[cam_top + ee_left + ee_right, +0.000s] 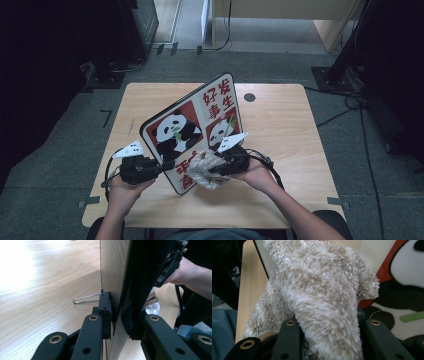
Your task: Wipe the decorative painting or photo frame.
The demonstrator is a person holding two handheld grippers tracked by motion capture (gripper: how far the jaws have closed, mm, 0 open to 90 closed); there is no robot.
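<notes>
A panda board [192, 131] stands tilted on its lower edge on the wooden surface [280, 120], its printed face with two pandas and red characters turned toward the person. The left gripper [161, 168] is clamped on the board's left edge near the bottom corner; in the left gripper view its jaws press on both sides of the thin panel [117, 290], with a small black bracket [105, 312] and a wire stand [86, 299] on the board's plain wooden back. The right gripper [216, 169] is clamped on a fluffy beige cloth [205, 169], which lies bunched against the lower right part of the board's face. In the right gripper view the cloth [322, 295] bulges up between the two black jaws and rests against the picture [402, 277]. Both of the person's hands come in from the near edge of the surface, the left hand [122, 187] and the right hand [257, 175] each wrapped around its gripper.
</notes>
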